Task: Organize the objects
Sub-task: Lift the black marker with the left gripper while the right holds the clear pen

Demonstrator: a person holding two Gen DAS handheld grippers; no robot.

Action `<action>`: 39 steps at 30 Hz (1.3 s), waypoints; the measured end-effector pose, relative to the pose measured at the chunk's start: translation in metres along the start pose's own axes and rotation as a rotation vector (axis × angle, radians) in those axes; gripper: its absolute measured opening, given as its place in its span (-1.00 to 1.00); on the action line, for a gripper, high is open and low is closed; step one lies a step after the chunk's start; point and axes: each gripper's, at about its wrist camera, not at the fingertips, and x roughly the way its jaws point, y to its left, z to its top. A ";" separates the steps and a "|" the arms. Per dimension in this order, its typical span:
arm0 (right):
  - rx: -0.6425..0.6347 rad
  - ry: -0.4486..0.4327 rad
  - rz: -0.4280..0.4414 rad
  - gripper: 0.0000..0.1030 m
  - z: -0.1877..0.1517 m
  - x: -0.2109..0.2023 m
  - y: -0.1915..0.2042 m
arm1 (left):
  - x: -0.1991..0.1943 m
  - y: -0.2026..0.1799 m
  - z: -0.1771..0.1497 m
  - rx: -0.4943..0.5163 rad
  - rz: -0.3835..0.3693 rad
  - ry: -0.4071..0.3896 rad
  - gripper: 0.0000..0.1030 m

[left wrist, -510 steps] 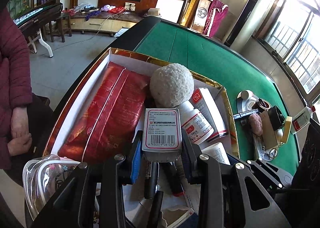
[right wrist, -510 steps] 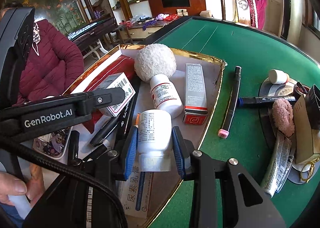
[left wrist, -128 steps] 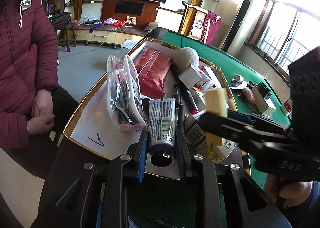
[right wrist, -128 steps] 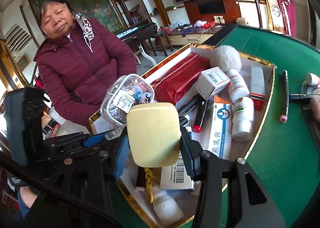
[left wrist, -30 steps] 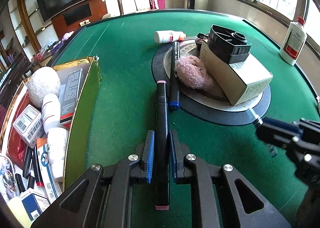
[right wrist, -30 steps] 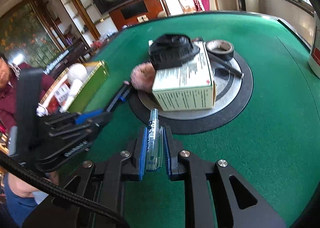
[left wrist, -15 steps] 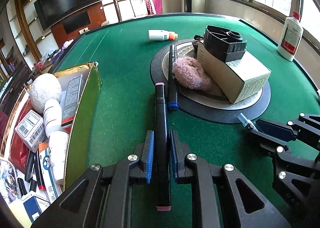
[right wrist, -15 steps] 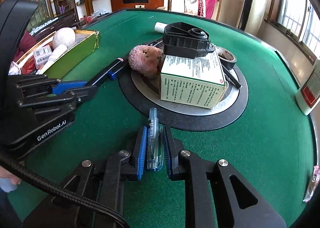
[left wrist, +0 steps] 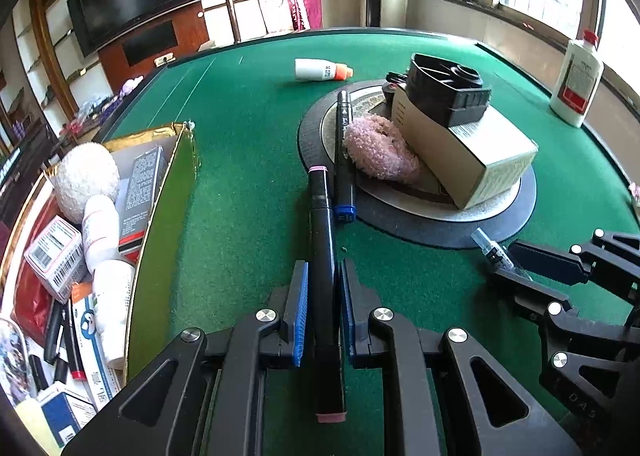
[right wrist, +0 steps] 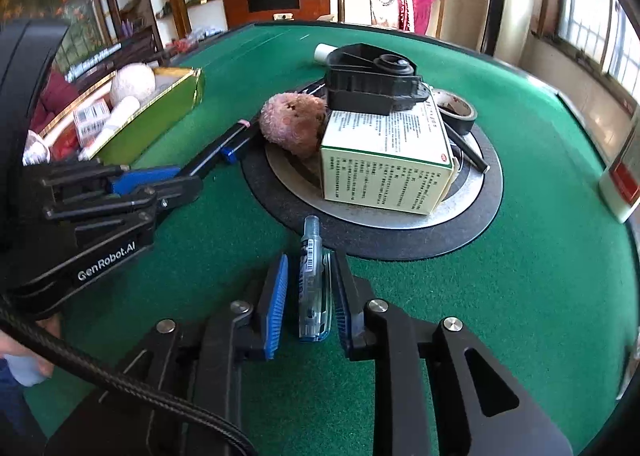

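The left gripper (left wrist: 323,314) was clamped on a long black marker with pink end caps (left wrist: 325,256), rigid and light, held near mid-length over the green felt worktop (left wrist: 248,183). The right gripper (right wrist: 307,298) jaws were opening around a small clear-blue plastic pen (right wrist: 311,280), smooth and slip-prone, lying on the worktop.

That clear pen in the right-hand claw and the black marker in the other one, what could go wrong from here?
1. The right gripper is opening around the clear pen; the pen could roll across the green table.
2. The black marker in the shut left gripper lies close to the blue-capped marker, so it may nudge it.
3. The two grippers sit near each other and could bump.
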 end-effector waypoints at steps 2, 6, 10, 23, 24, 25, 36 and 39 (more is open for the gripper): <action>0.020 -0.002 0.023 -0.74 0.000 -0.001 -0.001 | -0.001 -0.001 0.000 0.001 -0.023 0.006 -0.78; 0.112 -0.023 0.110 -0.74 0.003 -0.006 -0.014 | -0.002 0.004 0.000 -0.030 -0.063 0.008 -0.78; 0.130 -0.055 0.151 -0.74 0.007 -0.014 -0.012 | -0.006 0.007 0.002 -0.048 -0.074 -0.009 -0.78; 0.167 -0.067 0.206 -0.74 0.006 -0.016 -0.011 | -0.019 0.012 0.011 -0.068 -0.103 -0.068 -0.78; 0.168 -0.068 0.207 -0.74 0.006 -0.016 -0.011 | -0.019 0.013 0.011 -0.068 -0.105 -0.068 -0.78; 0.168 -0.067 0.208 -0.74 0.006 -0.016 -0.011 | -0.019 0.013 0.011 -0.070 -0.107 -0.069 -0.78; 0.177 -0.063 0.204 -0.74 0.005 -0.014 -0.013 | -0.024 0.018 0.013 -0.084 -0.127 -0.081 -0.78; 0.178 -0.064 0.205 -0.74 0.005 -0.014 -0.013 | -0.024 0.019 0.013 -0.085 -0.129 -0.079 -0.78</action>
